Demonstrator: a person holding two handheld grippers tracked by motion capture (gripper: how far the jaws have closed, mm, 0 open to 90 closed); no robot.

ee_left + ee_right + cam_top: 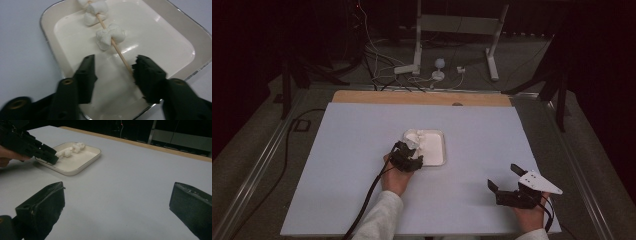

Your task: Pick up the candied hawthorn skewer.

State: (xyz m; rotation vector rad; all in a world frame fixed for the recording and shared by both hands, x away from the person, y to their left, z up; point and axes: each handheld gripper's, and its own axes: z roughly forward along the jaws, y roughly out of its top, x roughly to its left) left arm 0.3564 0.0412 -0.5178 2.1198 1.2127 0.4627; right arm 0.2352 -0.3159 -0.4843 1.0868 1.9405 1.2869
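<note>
A cream rectangular tray (pixel 440 151) (pixel 47 27) (pixel 75 171) sits near the middle of the pale blue table. In it lies a thin wooden skewer (pixel 118 50) threaded with several white marshmallows (pixel 416 136) (pixel 110 36) (pixel 72 148). My left gripper (pixel 412 152) (pixel 113 61) hangs open just over the tray's near end. Its jaws straddle the bare end of the skewer, and the stick's tip lies against the right-hand jaw. The right gripper view also catches the left gripper (pixel 51 156) at the tray's edge. My right gripper (pixel 503 176) (pixel 117 195) rests open over bare table at the front right, with nothing between its jaws.
A wooden strip (pixel 422 97) runs along the table's far edge. Beyond it are cables, a white stand (pixel 457 30) and dark floor. Metal rails (pixel 262 160) flank the table. Cables trail from both grippers toward the front edge.
</note>
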